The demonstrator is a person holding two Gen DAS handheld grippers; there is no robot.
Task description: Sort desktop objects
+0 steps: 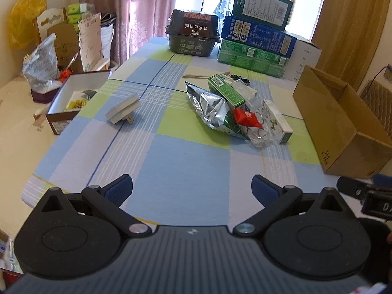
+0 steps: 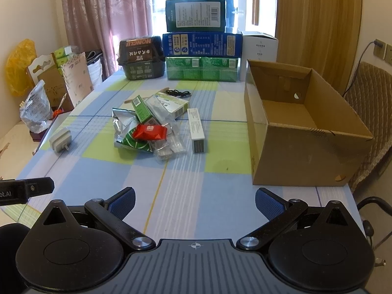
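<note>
Table: a tablecloth (image 2: pixel 171 186) with blue, green and pale checks covers the whole top.
Left gripper (image 1: pixel 192 191): the jaws stand wide apart and hold nothing, above the near edge of the table.
Right gripper (image 2: pixel 194 202): also wide apart and empty, above the near edge.
Things to sort: a small heap lies in the middle of the table, with a silver bag (image 1: pixel 210 107), a red packet (image 2: pixel 150 132) on top of it, a green box (image 1: pixel 226 90) and a clear plastic wrapper (image 2: pixel 166 144).
White box (image 2: pixel 197 131): long and narrow, it lies just beside the heap on its right.
Plug adapter (image 1: pixel 123 109): grey, it lies alone, well apart from the heap on the left.
Cardboard box (image 2: pixel 294 132): open and empty, at the right side of the table.
Far end: a black container (image 2: pixel 140 56) beside stacked green, blue and dark boxes (image 2: pixel 202 44).
Room: a pink curtain (image 2: pixel 107 17) and a bright window behind; a padded chair (image 2: pixel 370 90) at the right.
</note>
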